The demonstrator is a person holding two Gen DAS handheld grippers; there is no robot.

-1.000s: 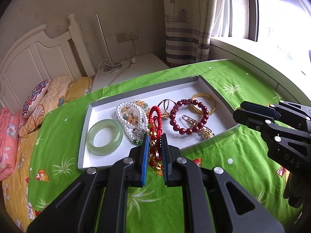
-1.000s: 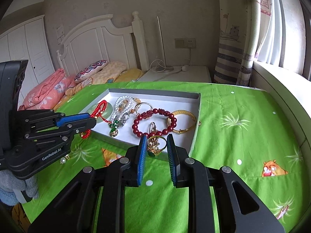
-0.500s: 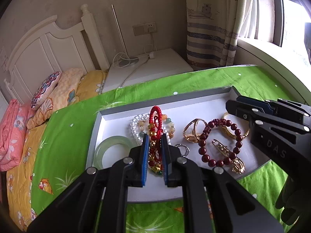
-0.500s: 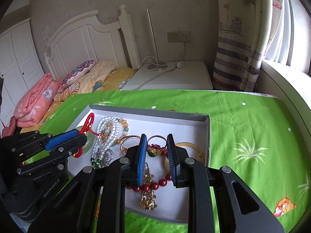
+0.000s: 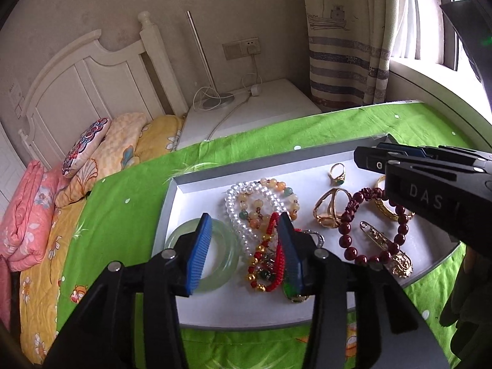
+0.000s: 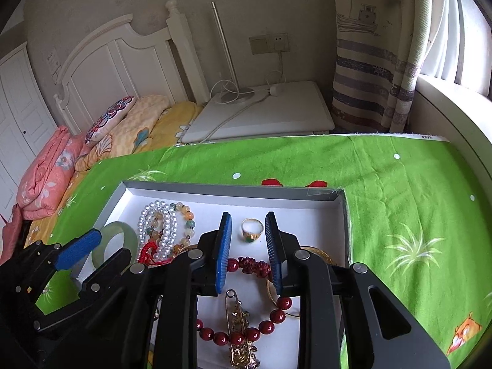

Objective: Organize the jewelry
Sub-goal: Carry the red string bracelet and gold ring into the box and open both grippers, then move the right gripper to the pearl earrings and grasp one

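Both hand-held grippers tilt down over a shallow grey-rimmed tray with a white floor, lying on a green bedspread.

The left gripper sits at 6 o'clock in its own view. Its jaws are opening, and the blue pads stand apart: the red cord bracelet with gold and green beads lies on the tray floor between them, right against the right-hand pad, released rather than pinched. The jade bangle lies under the left-hand pad, toward 7 o'clock.

The right gripper also sits at 6 o'clock in its view. Its jaws are opening too, and the gold ring with a green stone lies loose on the tray just past the pads, in line with the gap, untouched.

Counted in the tray: one jade bangle, one white pearl strand, one strand of mixed yellow and green beads, one red cord bracelet, one dark red bead bracelet, one gold bangle, one gold pin brooch, and two gold rings: the green-stoned one toward 12 o'clock and a wider one near the middle.
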